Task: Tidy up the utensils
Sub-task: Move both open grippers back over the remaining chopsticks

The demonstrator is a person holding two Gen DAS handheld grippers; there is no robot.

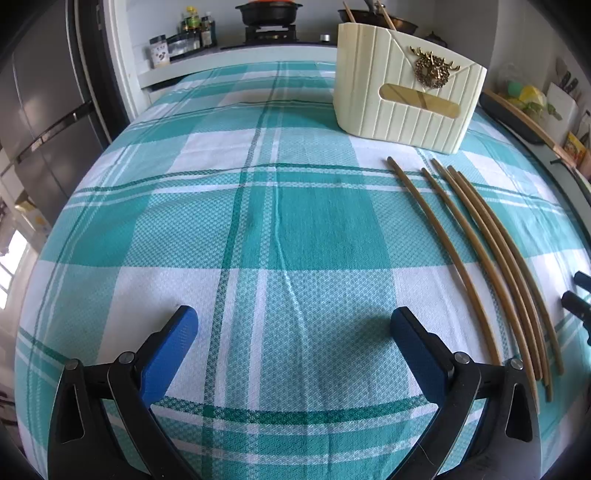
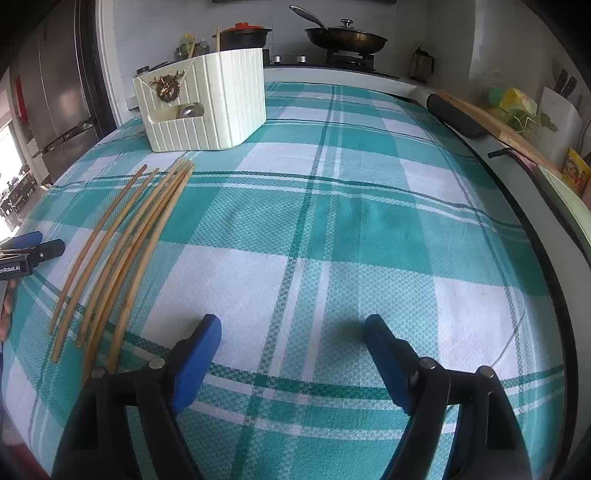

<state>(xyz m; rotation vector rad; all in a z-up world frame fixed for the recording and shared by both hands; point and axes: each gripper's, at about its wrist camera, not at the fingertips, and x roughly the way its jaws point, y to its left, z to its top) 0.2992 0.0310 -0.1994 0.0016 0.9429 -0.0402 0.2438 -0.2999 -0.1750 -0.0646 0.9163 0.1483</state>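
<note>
Several bamboo chopsticks (image 1: 491,266) lie side by side on the teal checked tablecloth (image 1: 258,221), to the right of my left gripper (image 1: 293,325); in the right wrist view the chopsticks (image 2: 122,254) lie left of my right gripper (image 2: 293,330). Both grippers hover low over bare cloth, open, with nothing between the blue fingers. A cream ribbed utensil holder (image 1: 406,88) with a gold deer ornament stands beyond the chopsticks and holds a couple of chopsticks (image 2: 218,38). The left gripper's fingertips (image 2: 33,245) show at the left edge of the right wrist view.
A stove with a black pot (image 1: 267,13) and a frying pan (image 2: 345,38) stands behind the table. Spice jars (image 1: 184,35) and a fridge (image 1: 44,122) are at the left. A cutting board (image 2: 498,125) and a knife block (image 2: 561,110) line the right counter.
</note>
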